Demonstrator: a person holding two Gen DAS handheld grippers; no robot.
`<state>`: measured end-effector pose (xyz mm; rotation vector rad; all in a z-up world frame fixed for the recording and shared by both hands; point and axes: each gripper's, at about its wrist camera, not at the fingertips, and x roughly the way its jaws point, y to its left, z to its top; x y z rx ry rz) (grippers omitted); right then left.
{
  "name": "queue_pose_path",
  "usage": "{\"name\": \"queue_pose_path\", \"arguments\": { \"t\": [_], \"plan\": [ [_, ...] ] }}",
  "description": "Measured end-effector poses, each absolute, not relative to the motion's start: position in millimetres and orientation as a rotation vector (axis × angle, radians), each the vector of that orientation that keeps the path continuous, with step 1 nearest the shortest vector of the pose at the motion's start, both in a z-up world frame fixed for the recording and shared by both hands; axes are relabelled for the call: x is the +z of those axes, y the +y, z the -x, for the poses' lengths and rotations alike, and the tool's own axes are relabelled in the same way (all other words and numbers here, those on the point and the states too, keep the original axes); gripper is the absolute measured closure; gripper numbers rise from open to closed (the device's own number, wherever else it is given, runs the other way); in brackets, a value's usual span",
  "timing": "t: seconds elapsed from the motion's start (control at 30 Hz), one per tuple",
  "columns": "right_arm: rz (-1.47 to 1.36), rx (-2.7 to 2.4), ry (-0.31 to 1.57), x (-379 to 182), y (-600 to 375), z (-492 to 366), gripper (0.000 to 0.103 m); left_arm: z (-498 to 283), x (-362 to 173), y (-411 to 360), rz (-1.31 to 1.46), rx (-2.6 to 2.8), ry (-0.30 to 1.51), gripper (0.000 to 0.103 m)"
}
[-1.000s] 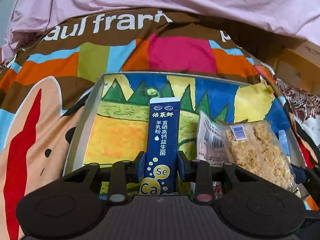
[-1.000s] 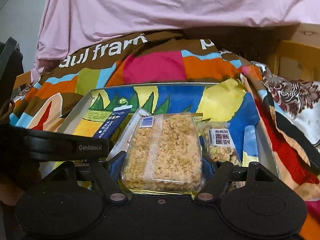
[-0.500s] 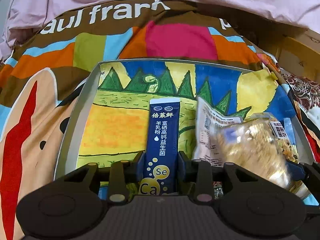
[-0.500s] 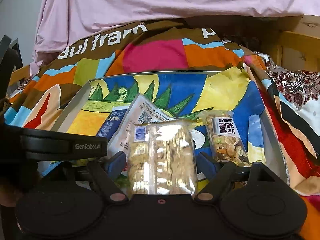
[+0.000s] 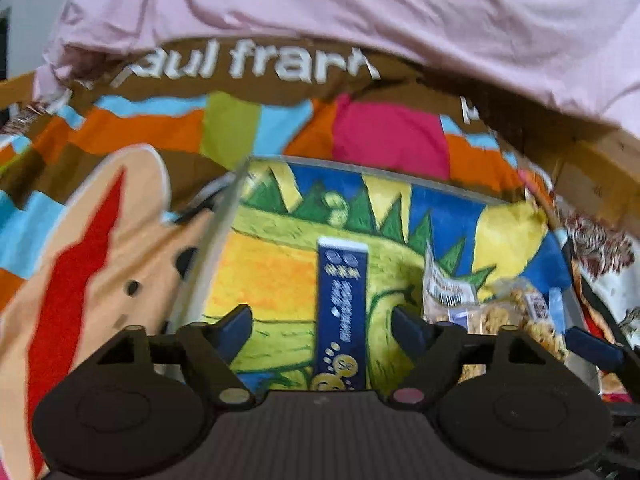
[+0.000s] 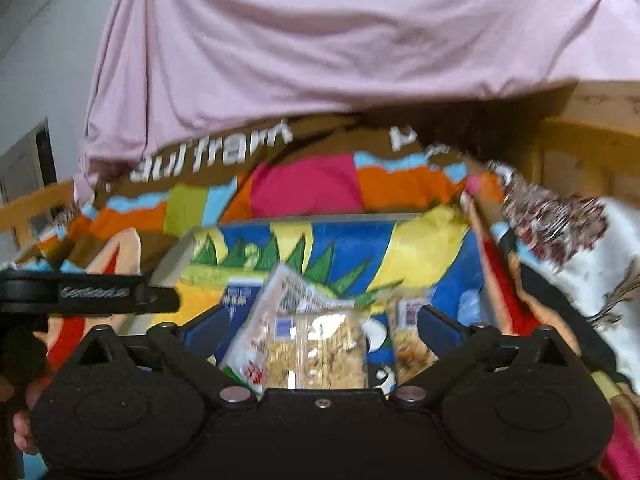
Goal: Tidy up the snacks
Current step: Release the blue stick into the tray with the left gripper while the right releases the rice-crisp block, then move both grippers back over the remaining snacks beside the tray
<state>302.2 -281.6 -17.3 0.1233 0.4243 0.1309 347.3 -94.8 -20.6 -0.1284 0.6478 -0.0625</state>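
Observation:
A shallow tray with a bright painted lining [image 5: 280, 264] lies on a colourful blanket. A dark blue milk-powder stick pack [image 5: 342, 312] lies in the tray between the fingers of my left gripper [image 5: 322, 326], which is open and clear of it. My right gripper [image 6: 316, 330] is open too, and a clear pack of rice crisps [image 6: 316, 352] lies between its fingers on a white printed packet [image 6: 280, 300]. A small nut-mix pack [image 6: 410, 340] lies to the right. The crisps also show in the left wrist view [image 5: 504, 316].
The tray's grey left rim [image 5: 208, 248] stands up beside the left gripper. A pink sheet [image 5: 360, 8] drapes over the far side. A wooden frame [image 6: 588, 152] and a patterned white cloth [image 6: 580, 240] lie to the right. The left gripper's black body [image 6: 80, 292] shows in the right wrist view.
My left gripper has opened and let go of the blue stick pack. My right gripper has opened wider and let go of the rice crisps; both have pulled back and risen.

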Motion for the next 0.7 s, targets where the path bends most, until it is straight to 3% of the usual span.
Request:
{"name": "queue_pose_path", "arguments": {
  "t": [0.27,0.7],
  "plan": [
    [-0.109,0.116,0.282,20,-287,-250,0.001,-302,16,-67,0.183,-0.028,0.529,0.001],
    [-0.045,0.078,0.143,58,-273,-145,0.001,-216,53,-47,0.222,-0.066,0.477,0.0]
  ]
}}
